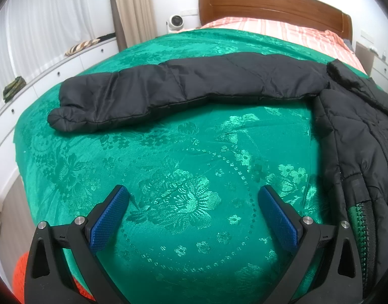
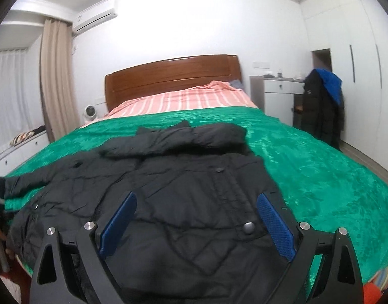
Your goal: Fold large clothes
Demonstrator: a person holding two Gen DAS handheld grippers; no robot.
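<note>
Black quilted puffer jacket point(image 2: 168, 197) lies front-up on the green brocade bedspread point(image 1: 181, 177), collar toward the wooden headboard point(image 2: 171, 73), hem at the near edge of the bed.

One sleeve point(image 1: 168, 86) stretches straight out from the body, running from 2 o'clock to 9 o'clock in the left wrist view. The other sleeve point(image 2: 173, 139) lies folded across the chest just below the collar.

Left gripper point(image 1: 194, 202): fingers wide apart, holding nothing, hovering over bare bedspread below the outstretched sleeve, jacket body at 3 o'clock. Judgement: staged here so the sleeve can be taken next.

Right gripper point(image 2: 196, 210): fingers wide apart, nothing between them, above the lower front of the jacket near a snap button point(image 2: 248, 227). Contact with the fabric cannot be told.

Judgement: the fold is at an early stage, with one sleeve in and one out.
</note>
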